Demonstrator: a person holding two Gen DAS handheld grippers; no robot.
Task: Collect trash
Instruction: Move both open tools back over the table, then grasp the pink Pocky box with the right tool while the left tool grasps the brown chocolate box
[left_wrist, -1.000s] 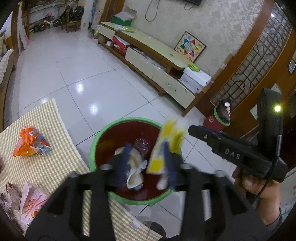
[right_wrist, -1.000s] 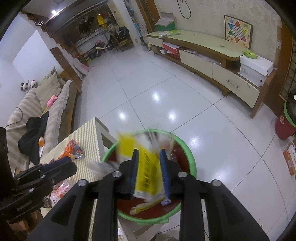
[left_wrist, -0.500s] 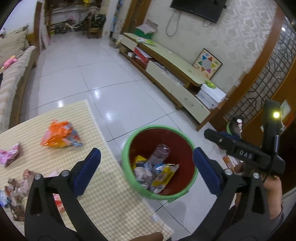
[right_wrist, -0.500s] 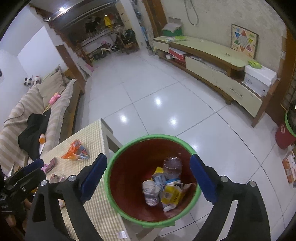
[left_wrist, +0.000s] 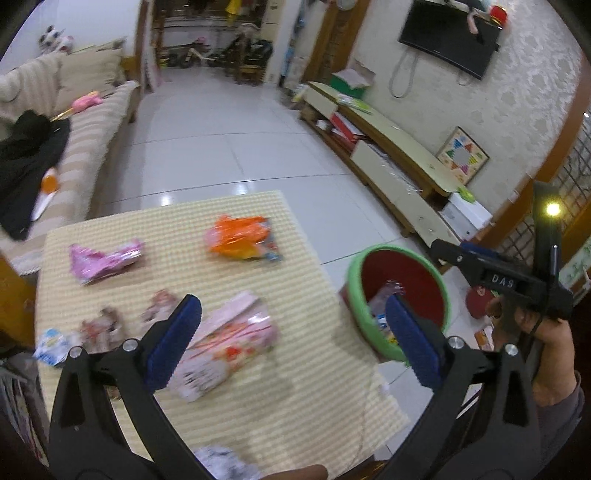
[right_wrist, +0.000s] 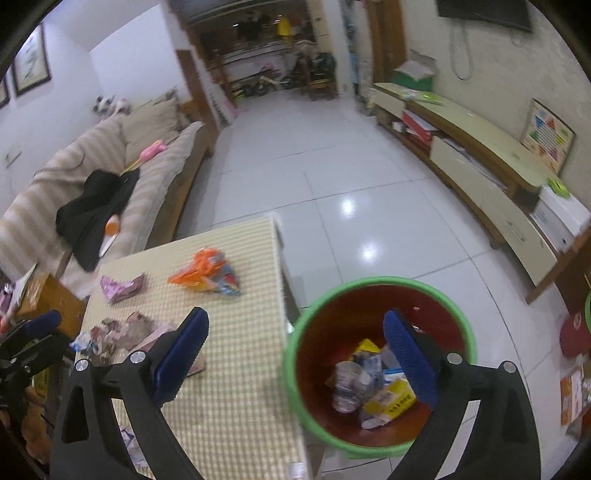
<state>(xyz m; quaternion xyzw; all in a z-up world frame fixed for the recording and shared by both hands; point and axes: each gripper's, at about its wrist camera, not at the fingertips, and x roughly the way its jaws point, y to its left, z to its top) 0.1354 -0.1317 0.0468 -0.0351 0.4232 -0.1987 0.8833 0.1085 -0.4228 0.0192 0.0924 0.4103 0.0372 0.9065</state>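
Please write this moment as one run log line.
left gripper: open, empty | right gripper: opening, empty | bin: holds trash | table: wrappers remain

A glossy white tiled floor (right_wrist: 332, 155) is flanked by a striped sofa (right_wrist: 74, 184) and a long low cabinet (right_wrist: 480, 155).

One counter (left_wrist: 303, 391) under a checked cloth carries the loose trash: one orange wrapper (left_wrist: 242, 240), one pink wrapper (left_wrist: 105, 258), one large pink-and-white snack bag (left_wrist: 225, 347), and a cluster of small crumpled scraps (left_wrist: 110, 325) too blurred to count. One green-rimmed red bin (right_wrist: 376, 363) stands beside it, holding one yellow packet (right_wrist: 391, 400) among several pieces. Two grippers, two blue-padded fingers (right_wrist: 181, 354) each.
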